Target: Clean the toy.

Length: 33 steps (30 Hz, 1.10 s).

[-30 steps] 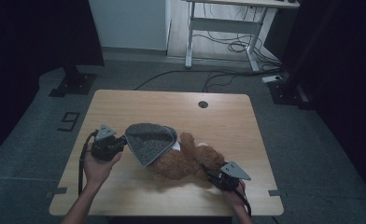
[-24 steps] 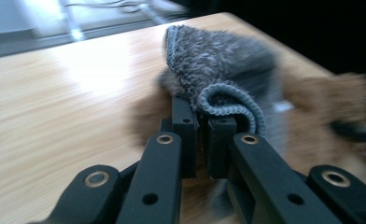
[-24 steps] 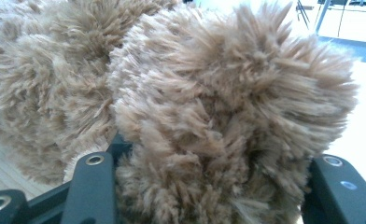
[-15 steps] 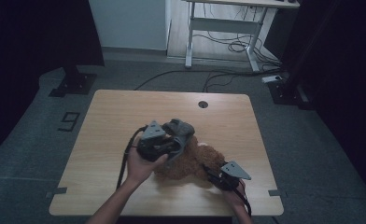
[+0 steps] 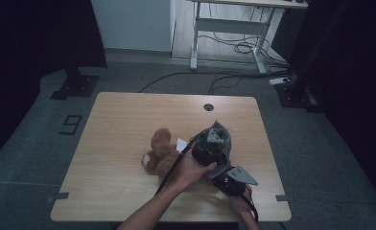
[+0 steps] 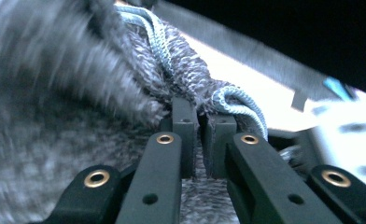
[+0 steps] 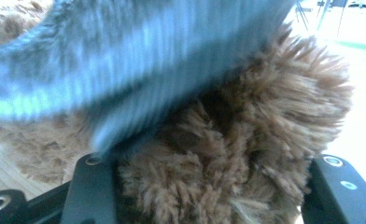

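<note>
One brown plush teddy bear (image 5: 161, 154) lies on the light wooden table (image 5: 119, 120), and we count one grey knitted garment (image 5: 220, 139), two grippers and two forearms coming in from the bottom edge of the high view. The bear's long axis runs roughly left to right across the table; the end that shows points towards the table's left, with a pale patch at its tip, while its other end sits under the hands. We think that hidden end is the head, though the high view is too dim to be sure. A small white tag (image 5: 181, 144) sticks up from the bear near its middle; we can read no writing on it. On the floor left of the table a taped mark reads like a "9" (image 5: 71, 124).

The left gripper (image 6: 200, 126) has its jaws pinched almost together on the grey knit, right at a pale blue ribbed hem. The right gripper (image 7: 209, 186) holds its jaws partly apart, with the bear's brown fur pressed between them, and the grey knit hangs over the fur just above.
</note>
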Tool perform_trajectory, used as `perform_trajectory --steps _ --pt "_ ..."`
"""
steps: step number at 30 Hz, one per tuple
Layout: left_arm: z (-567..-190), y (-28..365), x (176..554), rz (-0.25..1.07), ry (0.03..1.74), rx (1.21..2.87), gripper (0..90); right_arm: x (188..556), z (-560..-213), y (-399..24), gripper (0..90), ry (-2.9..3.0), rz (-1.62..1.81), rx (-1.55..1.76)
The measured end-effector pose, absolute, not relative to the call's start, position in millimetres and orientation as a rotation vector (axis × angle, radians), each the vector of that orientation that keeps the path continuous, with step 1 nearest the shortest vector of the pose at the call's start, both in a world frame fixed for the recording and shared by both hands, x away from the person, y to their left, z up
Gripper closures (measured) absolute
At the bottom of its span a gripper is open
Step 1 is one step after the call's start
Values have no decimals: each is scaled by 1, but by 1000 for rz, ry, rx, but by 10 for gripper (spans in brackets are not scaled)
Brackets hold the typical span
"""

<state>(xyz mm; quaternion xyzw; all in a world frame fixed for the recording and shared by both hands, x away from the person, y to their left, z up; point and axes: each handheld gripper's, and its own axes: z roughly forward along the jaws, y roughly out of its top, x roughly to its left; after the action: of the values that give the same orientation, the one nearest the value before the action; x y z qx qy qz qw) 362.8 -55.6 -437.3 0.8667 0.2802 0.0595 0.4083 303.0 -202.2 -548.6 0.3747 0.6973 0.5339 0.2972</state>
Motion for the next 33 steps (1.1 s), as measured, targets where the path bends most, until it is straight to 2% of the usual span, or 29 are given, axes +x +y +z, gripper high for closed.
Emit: perform_trajectory --steps 5,9,15,18,26,33 --pt "-447 -42 368 103 758 2133 845 303 -549 -202 425 1865 1411 992" --pt "-441 -18 367 201 784 2133 845 303 -549 -203 424 1859 1416 995" --pt "-440 38 368 244 870 2067 846 304 -548 -202 423 1861 1419 995" --pt "-435 69 367 325 922 2061 847 303 -548 -203 424 1865 1412 991" --pt "-444 120 366 262 1020 2009 847 302 -547 -200 434 1873 1377 974" --pt "-448 130 349 243 993 2007 848 293 -547 -196 440 1867 1335 942"
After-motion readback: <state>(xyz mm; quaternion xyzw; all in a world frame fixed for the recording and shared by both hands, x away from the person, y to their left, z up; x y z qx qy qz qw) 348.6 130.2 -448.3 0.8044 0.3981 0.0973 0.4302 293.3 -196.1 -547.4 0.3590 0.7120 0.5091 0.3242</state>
